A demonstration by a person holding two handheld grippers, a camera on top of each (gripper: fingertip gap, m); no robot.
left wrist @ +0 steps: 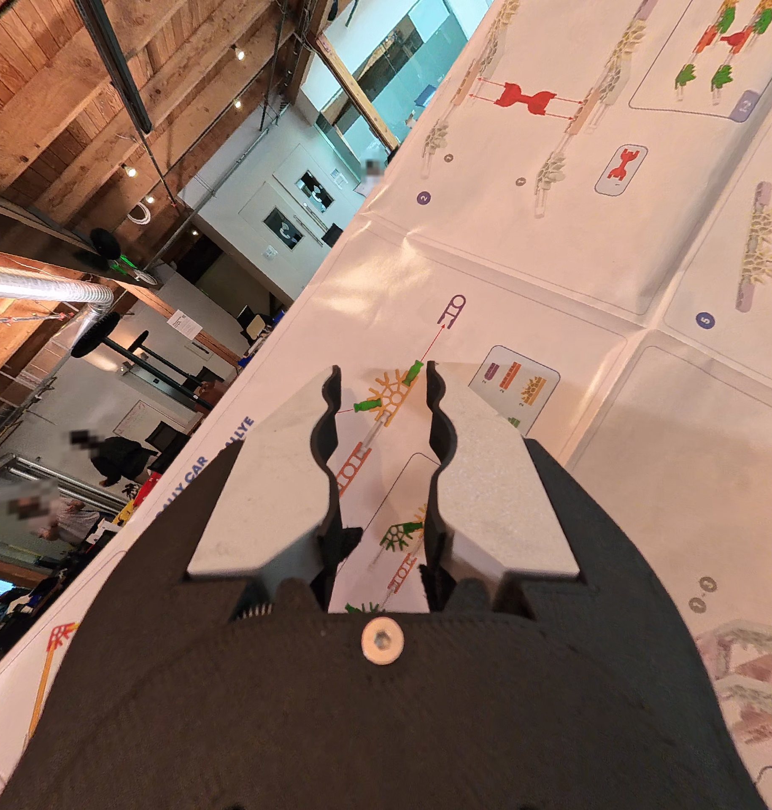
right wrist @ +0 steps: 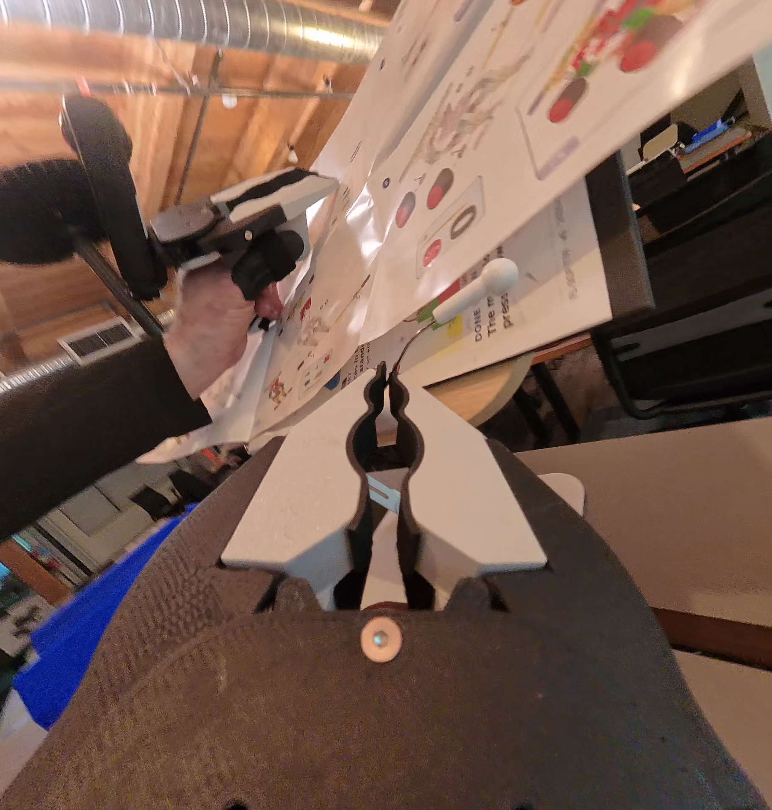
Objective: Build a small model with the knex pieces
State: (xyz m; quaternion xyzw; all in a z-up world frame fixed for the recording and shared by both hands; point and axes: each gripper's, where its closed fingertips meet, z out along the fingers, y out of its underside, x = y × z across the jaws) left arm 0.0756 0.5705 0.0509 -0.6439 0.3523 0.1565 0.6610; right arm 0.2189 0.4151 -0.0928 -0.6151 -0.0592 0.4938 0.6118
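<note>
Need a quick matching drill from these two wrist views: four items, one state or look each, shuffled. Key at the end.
Items:
1. left tool
2. right tool
3. instruction sheet
4. duct

States:
A. ribbed silver metal, running overhead
B. fingertips almost touching
C. glossy, creased, printed with coloured diagrams
D. fingers well apart, the printed page showing between them

Pairs: 1-D, 2-B, 3-C, 4-A
</note>
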